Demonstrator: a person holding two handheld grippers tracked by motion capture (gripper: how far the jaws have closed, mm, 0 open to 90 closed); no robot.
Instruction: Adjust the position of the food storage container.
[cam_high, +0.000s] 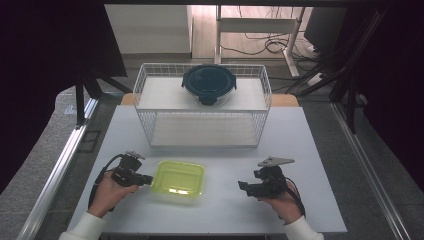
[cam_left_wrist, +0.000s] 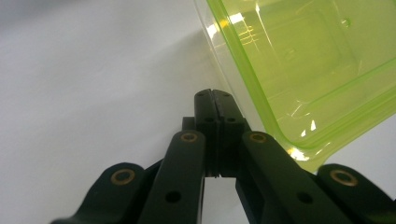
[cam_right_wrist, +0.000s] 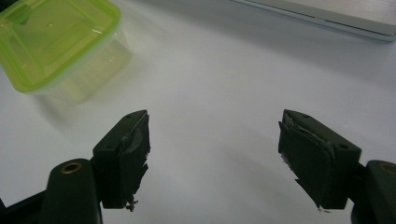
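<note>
- Open white counter (cam_high: 320, 145) lies between the lime-lidded container (cam_high: 178, 178) and the right gripper (cam_high: 246, 187), and beyond to the wire rack (cam_high: 150, 125) at the far edge.
- The container sits near-left; the left gripper (cam_high: 148, 179), jaws pressed together, tips against its left rim.
- The right gripper's jaws gape, empty, well apart from the container.
- A dark-lidded glass bowl (cam_high: 208, 83) tops the rack.

sleeves: white, knit cuffs, one on each forearm
left gripper (cam_high: 145, 179): black body, black cable looped off its rear
left gripper links: flat black bars, brass-ringed pivots, plain bored holes
right gripper (cam_high: 242, 186): black body, grey three-cornered plate on top
right gripper pads (cam_right_wrist: 133, 158): black rubber facing, edges frayed and peeling
right cable: black, runs back over the hand
</note>
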